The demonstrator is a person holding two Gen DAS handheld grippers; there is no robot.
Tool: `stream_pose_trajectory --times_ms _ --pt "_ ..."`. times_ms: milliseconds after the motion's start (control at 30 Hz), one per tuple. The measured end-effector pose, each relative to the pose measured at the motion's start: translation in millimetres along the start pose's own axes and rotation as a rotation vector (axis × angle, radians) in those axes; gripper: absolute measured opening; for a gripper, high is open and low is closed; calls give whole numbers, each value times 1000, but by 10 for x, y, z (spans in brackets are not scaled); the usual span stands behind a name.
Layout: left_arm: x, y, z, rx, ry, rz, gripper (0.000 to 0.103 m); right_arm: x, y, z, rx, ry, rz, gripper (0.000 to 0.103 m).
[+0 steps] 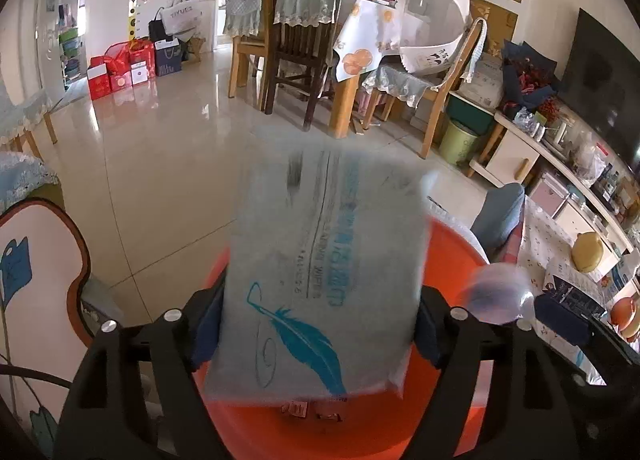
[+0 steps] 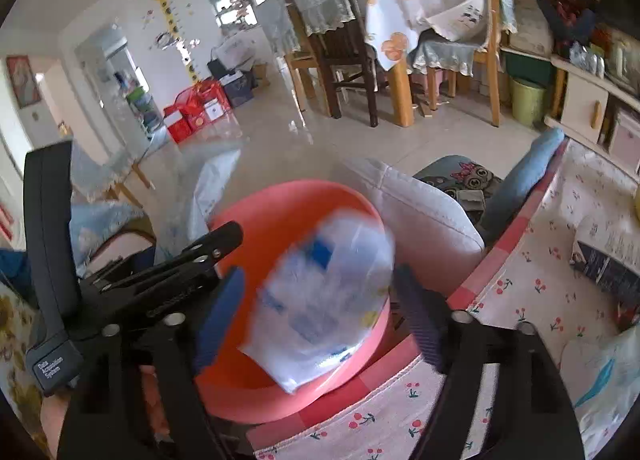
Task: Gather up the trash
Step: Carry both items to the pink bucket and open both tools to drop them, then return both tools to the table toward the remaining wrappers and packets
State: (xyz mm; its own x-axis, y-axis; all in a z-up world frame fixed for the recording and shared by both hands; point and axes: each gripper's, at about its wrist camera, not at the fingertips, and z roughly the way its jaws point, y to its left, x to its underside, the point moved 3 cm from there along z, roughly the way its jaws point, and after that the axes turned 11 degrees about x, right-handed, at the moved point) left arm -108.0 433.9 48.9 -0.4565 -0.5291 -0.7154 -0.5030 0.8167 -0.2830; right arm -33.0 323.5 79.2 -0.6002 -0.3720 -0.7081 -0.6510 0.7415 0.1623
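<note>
Feather-print packet across left claw, over orange basin, chairs beyond

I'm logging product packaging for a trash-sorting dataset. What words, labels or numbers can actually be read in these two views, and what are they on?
"TIYUEZ", roughly: white shopping bag by the far wall.
"Data Acquisition System", small: grey handle label of the left claw.
Teal print beside the feather: wipes packet between the left claw's fingers, too blurred to read.
Blue print: plastic wrapper over the red basin, too blurred.
</note>
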Motion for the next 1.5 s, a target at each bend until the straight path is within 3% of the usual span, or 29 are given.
stream_pose_trajectory --times_ms 433,967,1500 --pt "23 -335 -21 14 2 89 89 185 -380 -480 110 -86 85 94" --pt "127 -949 0 68 16 224 90 656 -828 -879 239 -73 105 94" --pt "324 -1490 22 91 26 341 91 956 -1233 -1157 310 -76 129 94"
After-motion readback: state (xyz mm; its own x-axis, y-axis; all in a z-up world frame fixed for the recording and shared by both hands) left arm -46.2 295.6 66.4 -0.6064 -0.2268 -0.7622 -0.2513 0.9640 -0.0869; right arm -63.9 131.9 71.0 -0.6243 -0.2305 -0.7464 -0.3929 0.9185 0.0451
